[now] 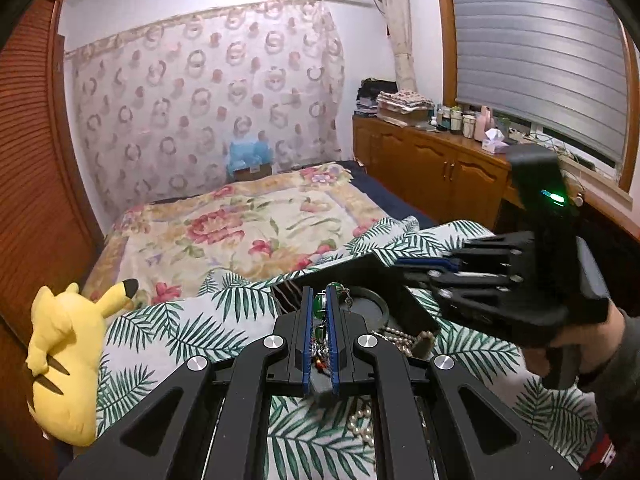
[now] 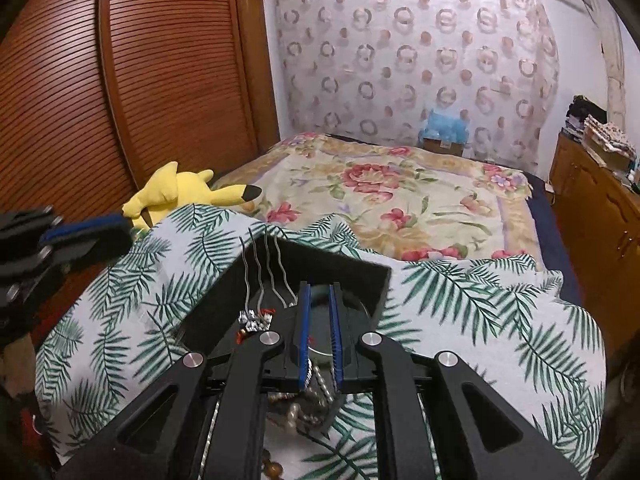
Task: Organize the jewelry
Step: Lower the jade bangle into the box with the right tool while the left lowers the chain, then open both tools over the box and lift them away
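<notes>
1. The left gripper was clamped on a green bead piece above the black tray; the smooth beads could slip free.
2. The right gripper stood narrowly parted, seemingly empty.
3. A pearl strand lay on the leaf-print cloth.

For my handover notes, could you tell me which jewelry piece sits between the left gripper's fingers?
The green bead bracelet, clamped by the left gripper; the white pearl strand lies loose below.
</notes>
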Motion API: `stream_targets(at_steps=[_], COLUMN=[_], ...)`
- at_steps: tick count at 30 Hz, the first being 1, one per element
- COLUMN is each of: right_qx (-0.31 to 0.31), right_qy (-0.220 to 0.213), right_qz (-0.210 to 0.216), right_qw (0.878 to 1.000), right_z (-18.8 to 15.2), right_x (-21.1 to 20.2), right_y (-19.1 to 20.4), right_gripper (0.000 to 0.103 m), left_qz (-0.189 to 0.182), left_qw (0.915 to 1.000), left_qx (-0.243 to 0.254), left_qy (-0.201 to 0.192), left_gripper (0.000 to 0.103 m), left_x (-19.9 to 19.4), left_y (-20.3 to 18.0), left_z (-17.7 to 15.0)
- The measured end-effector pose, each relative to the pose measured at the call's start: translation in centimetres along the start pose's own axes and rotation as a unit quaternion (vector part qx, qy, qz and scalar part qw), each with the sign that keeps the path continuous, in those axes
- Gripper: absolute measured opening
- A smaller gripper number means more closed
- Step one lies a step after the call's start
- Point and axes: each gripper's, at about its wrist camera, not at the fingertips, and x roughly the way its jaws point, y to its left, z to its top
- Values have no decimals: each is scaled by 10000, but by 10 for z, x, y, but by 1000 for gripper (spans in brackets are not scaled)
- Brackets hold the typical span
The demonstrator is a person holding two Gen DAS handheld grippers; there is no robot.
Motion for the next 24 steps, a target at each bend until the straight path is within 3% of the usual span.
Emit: stream_targets(at_steps=[21, 23, 24], right_qx=[142, 131, 121], right_qy=[-40, -44, -40], right_qz=[-141, -116, -106], right_qw=[9998, 9998, 9999], right_z=[-60, -63, -65], right_x=[-51, -54, -56], right_y=[-22, -21, -19], right_gripper=[12, 12, 12], left_qz=[93, 107, 102], left_qw=[9995, 9994, 9993], left_qx=[-58, -79, -90], left_qy=[307, 315, 349], left_gripper=[6, 10, 17], left_x=[62, 62, 61], left_y=[-12, -13, -14], left_z=[22, 22, 20])
